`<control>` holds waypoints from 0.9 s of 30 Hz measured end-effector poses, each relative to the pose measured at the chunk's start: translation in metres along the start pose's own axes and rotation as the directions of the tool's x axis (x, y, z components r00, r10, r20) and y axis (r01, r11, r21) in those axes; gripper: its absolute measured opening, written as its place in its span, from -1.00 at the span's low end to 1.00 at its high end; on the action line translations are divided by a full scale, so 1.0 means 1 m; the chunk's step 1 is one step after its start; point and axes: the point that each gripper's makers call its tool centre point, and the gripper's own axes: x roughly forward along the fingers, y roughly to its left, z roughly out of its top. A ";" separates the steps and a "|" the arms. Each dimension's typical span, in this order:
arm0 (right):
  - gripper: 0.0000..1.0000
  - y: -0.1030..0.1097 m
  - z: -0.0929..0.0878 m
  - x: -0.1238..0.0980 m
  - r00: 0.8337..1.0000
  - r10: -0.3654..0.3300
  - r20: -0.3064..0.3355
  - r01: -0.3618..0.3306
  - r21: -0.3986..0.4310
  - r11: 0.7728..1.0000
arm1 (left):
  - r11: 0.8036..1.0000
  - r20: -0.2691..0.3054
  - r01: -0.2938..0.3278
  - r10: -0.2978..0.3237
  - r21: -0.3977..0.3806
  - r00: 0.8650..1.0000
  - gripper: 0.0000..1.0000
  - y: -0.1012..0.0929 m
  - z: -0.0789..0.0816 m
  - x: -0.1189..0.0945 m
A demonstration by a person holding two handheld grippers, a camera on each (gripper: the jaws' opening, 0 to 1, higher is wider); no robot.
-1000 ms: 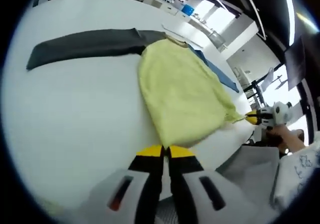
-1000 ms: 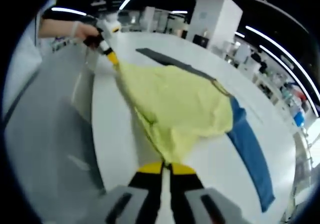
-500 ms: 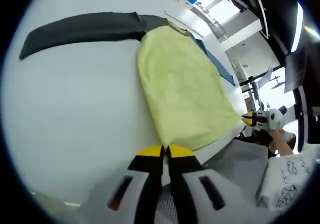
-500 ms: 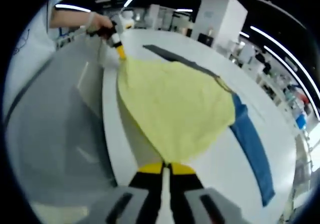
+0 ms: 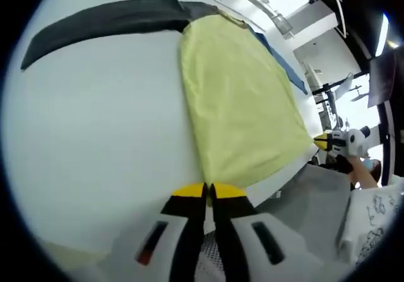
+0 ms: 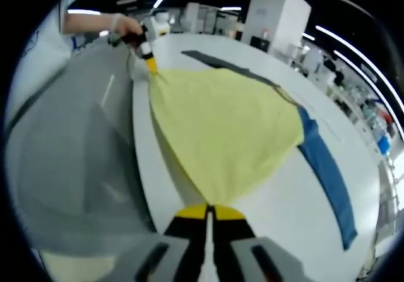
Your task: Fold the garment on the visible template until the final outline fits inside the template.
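- Two grippers hold the yellow garment [image 5: 243,99] at its near hem: the left gripper [image 5: 207,190] is clenched on one hem corner, and the right gripper [image 6: 210,211] is clenched on the other, both at the near edge of the white table [image 5: 95,137].
- In the left gripper view the right gripper appears far to the right, at the edge of the table, with a hand behind it; in the right gripper view the left gripper [image 6: 149,61] and its hand [image 6: 123,24] appear at the top left.
- The garment lies stretched from the near edge toward the middle of the table, flat, with only few wrinkles.
- I judge the cloth light, thin and soft; it will sag between the two hold points, so the corners are the good places to hold it.
- One dark grey strip [image 5: 101,23] lies along the far left of the table, touching the far end of the garment.
- One blue strip [image 6: 328,168] lies along the right side, partly under the garment.
- Whether these strips mark the template, I cannot tell.
- Nothing stands on the table in the way of a fold, I think.
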 end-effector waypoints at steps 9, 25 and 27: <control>-1.00 0.003 -0.009 0.008 1.000 0.019 -0.024 -0.019 -0.001 1.000 | 1.000 -0.016 -0.019 0.020 0.021 1.000 -0.99 0.005 -0.003 0.003; -1.00 0.005 -0.012 0.013 0.999 0.041 -0.001 -0.040 0.086 0.995 | 0.987 -0.026 -0.034 0.039 0.154 0.999 -0.88 0.007 -0.004 -0.005; -0.90 0.003 -0.010 0.011 0.999 0.034 0.016 -0.035 0.111 0.993 | 0.984 -0.018 -0.034 0.038 0.174 0.999 -0.84 0.005 -0.002 -0.011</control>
